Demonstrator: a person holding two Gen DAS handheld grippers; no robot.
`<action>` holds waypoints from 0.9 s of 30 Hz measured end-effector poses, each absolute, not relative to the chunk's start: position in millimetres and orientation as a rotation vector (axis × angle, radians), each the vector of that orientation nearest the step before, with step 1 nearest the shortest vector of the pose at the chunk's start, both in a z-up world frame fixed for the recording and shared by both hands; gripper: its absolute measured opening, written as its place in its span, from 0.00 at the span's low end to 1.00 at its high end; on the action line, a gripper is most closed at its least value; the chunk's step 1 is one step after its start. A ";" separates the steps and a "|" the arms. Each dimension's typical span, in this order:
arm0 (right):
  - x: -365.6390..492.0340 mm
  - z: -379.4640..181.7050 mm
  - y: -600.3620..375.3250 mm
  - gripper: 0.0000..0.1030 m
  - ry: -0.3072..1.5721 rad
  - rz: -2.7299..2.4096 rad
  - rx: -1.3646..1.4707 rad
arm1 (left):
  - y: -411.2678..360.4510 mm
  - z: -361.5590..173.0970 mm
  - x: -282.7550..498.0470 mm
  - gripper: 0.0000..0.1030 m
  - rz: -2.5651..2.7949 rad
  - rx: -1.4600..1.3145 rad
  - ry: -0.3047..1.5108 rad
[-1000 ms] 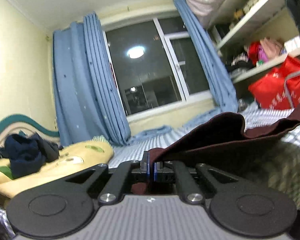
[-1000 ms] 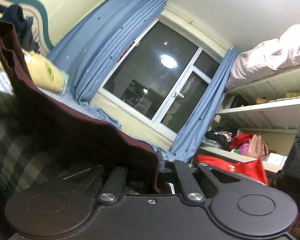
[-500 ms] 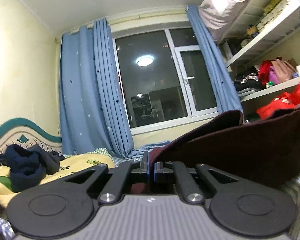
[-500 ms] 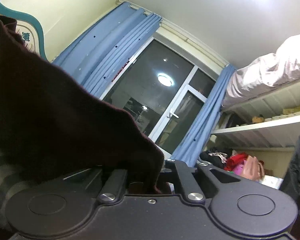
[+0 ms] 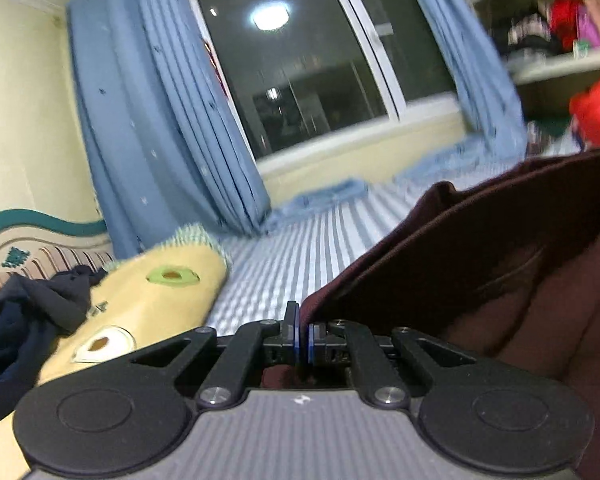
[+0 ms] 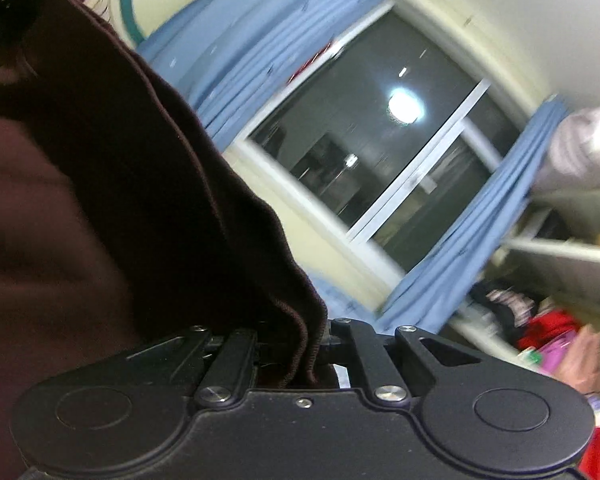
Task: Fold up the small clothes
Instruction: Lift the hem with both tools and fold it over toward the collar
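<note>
A dark maroon garment (image 5: 480, 264) stretches from my left gripper (image 5: 302, 330) off to the right, above the striped bed sheet (image 5: 300, 252). The left jaws are shut on its corner, and the cloth bunches behind the pads. In the right wrist view the same maroon garment (image 6: 120, 184) fills the left half and drapes over my right gripper (image 6: 304, 344), which is shut on a ribbed edge of it. The cloth hides the right fingertips.
A yellow pillow (image 5: 140, 300) with a dark blue heap of clothes (image 5: 16, 328) lies at the left by the headboard (image 5: 40, 240). Blue curtains (image 5: 160, 120) frame a dark window (image 5: 320, 60). Shelves with red bags (image 5: 596, 108) stand at the right.
Both grippers have swept across the bed with the garment held between them. The views tilted up toward the window and came back down. The cloth now sags lower over the sheet.
</note>
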State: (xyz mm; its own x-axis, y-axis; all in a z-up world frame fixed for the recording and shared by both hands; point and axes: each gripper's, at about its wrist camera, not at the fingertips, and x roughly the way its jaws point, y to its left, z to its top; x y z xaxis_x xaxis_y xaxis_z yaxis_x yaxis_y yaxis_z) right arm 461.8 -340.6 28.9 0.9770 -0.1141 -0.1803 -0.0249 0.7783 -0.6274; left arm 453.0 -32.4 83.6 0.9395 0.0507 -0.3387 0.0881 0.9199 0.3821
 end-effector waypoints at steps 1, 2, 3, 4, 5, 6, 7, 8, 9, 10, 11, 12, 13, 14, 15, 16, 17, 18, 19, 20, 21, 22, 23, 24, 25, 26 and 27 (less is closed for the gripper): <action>475.7 23.5 -341.7 0.06 0.246 -0.037 -0.667 | -34.4 73.6 467.6 0.03 -0.020 0.414 0.384; 488.6 17.2 -341.8 0.06 0.281 -0.026 -0.660 | -35.4 64.9 480.5 0.03 -0.021 0.419 0.414; 501.9 10.5 -341.6 0.06 0.315 -0.014 -0.656 | -36.5 56.1 494.7 0.03 -0.022 0.422 0.446; 514.6 2.3 -342.0 0.06 0.351 -0.003 -0.650 | -37.1 47.8 503.3 0.03 -0.022 0.427 0.471; 524.3 -4.7 -341.4 0.06 0.377 0.006 -0.649 | -38.2 38.0 512.3 0.03 -0.021 0.437 0.492; 533.5 -13.6 -340.4 0.06 0.404 0.012 -0.652 | -39.4 29.3 521.1 0.03 -0.018 0.452 0.512; 542.8 -22.7 -338.9 0.06 0.428 0.016 -0.661 | -41.9 19.4 531.6 0.03 -0.015 0.473 0.534; 549.3 -30.5 -335.3 0.07 0.442 0.018 -0.673 | -44.6 11.6 537.1 0.03 -0.011 0.485 0.552; 557.0 -38.5 -333.5 0.07 0.459 0.019 -0.684 | -46.3 3.6 543.1 0.03 -0.011 0.489 0.573; 561.5 -42.9 -333.0 0.07 0.471 0.020 -0.687 | -46.8 -4.0 549.8 0.03 -0.011 0.486 0.597; 567.8 -46.5 -333.3 0.07 0.485 0.021 -0.685 | -44.8 -11.1 554.5 0.03 -0.011 0.479 0.623; 574.1 -48.5 -333.3 0.07 0.498 0.023 -0.683 | -43.5 -17.2 559.5 0.03 -0.012 0.462 0.646; 578.8 -52.4 -332.8 0.07 0.511 0.027 -0.680 | -40.6 -22.3 564.7 0.04 -0.013 0.436 0.667; 582.3 -54.5 -332.7 0.07 0.523 0.033 -0.675 | -37.4 -25.9 568.5 0.04 -0.015 0.408 0.684; 586.0 -56.9 -332.7 0.07 0.536 0.039 -0.671 | -34.6 -28.6 570.6 0.04 -0.015 0.386 0.691; 588.3 -59.4 -332.4 0.08 0.546 0.045 -0.664 | -32.7 -31.0 572.2 0.05 -0.015 0.373 0.693; 590.9 -60.5 -332.2 0.09 0.553 0.048 -0.657 | -30.5 -32.8 574.5 0.06 -0.015 0.367 0.697; 592.9 -61.4 -331.5 0.10 0.554 0.049 -0.655 | -29.8 -34.1 575.6 0.08 -0.014 0.364 0.701; 591.7 -61.9 -331.1 0.11 0.555 0.049 -0.656 | -28.1 -34.4 576.1 0.08 -0.015 0.354 0.704; 591.4 -61.2 -330.5 0.15 0.559 0.049 -0.654 | -26.3 -33.0 577.2 0.09 -0.017 0.336 0.709; 590.7 -62.3 -331.2 0.17 0.560 0.047 -0.650 | -22.8 -30.7 577.7 0.21 -0.026 0.303 0.719; 590.2 -61.3 -332.3 0.19 0.562 0.050 -0.637 | -16.7 -26.8 580.0 0.34 -0.034 0.261 0.730; 584.2 -64.5 -333.2 0.25 0.567 0.055 -0.618 | -9.3 -23.1 583.6 0.68 -0.039 0.217 0.738; 584.7 -62.5 -337.0 0.30 0.570 0.058 -0.592 | -3.2 -18.6 582.1 0.85 -0.032 0.177 0.735; 584.4 -59.0 -341.0 0.42 0.569 0.066 -0.560 | 2.7 -13.5 579.5 0.85 -0.015 0.141 0.715; 582.7 -56.2 -344.9 0.56 0.568 0.086 -0.524 | 7.7 -8.9 577.3 0.86 0.000 0.118 0.698; 582.5 -52.1 -350.4 0.62 0.559 0.108 -0.486 | 12.6 -5.3 575.9 0.89 0.009 0.103 0.692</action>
State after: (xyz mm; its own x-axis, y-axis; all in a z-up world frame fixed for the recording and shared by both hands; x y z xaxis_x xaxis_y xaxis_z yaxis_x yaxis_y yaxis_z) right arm 582.5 -350.4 -52.1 0.8452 -0.0316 -0.5335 -0.2280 0.8816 -0.4134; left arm 575.9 12.6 -5.3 0.7699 0.0431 -0.6367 0.0256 0.9948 0.0983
